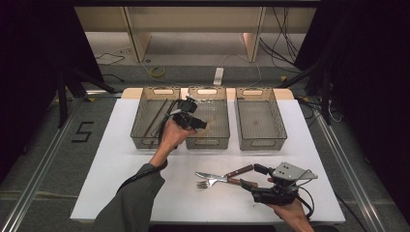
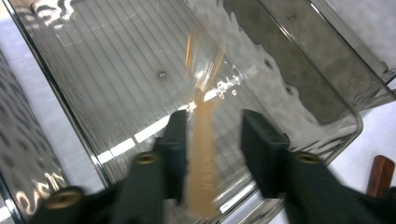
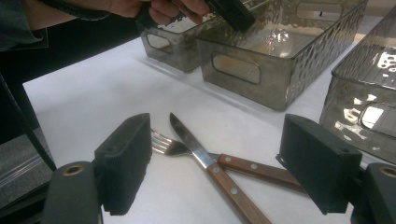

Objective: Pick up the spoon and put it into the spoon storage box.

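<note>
Over the middle clear smoked-plastic bin (image 2: 116,60), a blurred pale wooden utensil (image 2: 201,154) sits between the black pads of the left hand-held gripper (image 2: 212,140), whose jaws stand apart, one pad just beside it. On the white surface (image 1: 121,159), a wood-handled knife (image 3: 219,172) lies crossed over a wood-handled fork (image 3: 243,167), near the right hand-held gripper (image 3: 212,163), its jaws spread wide with nothing clamped.
</note>
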`<state>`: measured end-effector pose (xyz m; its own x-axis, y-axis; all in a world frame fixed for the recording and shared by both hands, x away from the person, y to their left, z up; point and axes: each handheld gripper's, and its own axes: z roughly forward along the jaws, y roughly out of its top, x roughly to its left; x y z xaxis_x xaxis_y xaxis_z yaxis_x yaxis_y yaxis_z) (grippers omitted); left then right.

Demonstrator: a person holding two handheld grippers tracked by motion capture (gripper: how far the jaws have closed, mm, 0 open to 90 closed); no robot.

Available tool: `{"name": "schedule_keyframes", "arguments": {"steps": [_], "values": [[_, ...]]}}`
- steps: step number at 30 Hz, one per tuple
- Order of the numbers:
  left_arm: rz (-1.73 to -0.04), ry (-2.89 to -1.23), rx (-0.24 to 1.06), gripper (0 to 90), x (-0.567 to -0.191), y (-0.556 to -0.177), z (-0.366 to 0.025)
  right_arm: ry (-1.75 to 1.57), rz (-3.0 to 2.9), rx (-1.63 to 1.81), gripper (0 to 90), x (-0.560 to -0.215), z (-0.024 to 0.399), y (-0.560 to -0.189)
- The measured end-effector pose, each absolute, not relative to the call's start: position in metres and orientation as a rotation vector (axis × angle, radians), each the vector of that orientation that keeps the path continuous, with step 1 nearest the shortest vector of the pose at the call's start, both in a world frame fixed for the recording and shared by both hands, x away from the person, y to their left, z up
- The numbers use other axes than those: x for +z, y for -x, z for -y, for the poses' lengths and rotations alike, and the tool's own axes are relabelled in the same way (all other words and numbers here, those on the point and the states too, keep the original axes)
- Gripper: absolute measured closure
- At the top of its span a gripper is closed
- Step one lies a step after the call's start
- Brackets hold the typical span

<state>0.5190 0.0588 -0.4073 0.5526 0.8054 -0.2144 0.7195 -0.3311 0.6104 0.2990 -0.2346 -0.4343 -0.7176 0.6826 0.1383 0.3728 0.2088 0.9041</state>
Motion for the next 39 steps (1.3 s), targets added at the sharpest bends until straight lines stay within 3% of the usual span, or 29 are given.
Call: {"name": "schedule_keyframes", "arguments": {"steps": [2,4,9,20,39], "values": [[-1.224,-2.104,0.157,50.8,-0.404,-0.518,-0.058,-0.994,-2.197,1.513,25.9,-0.434,0.235,-0.299],[-1.209,-2.103,0.158,40.6,-0.401,-0.516,-0.058,-0.993,-2.198,1.512,25.9,-0.434,0.234,-0.299],[-1.160,-2.100,0.163,32.2,-0.389,-0.502,-0.060,-0.990,-2.200,1.511,25.9,-0.435,0.234,-0.299],[-1.097,-2.084,0.146,24.3,-0.379,-0.477,-0.080,-0.994,-2.215,1.501,25.9,-0.435,0.233,-0.299],[-1.013,-2.018,0.181,20.0,-0.385,-0.422,-0.109,-0.935,-2.350,1.414,26.5,-0.433,0.224,-0.308]]}}
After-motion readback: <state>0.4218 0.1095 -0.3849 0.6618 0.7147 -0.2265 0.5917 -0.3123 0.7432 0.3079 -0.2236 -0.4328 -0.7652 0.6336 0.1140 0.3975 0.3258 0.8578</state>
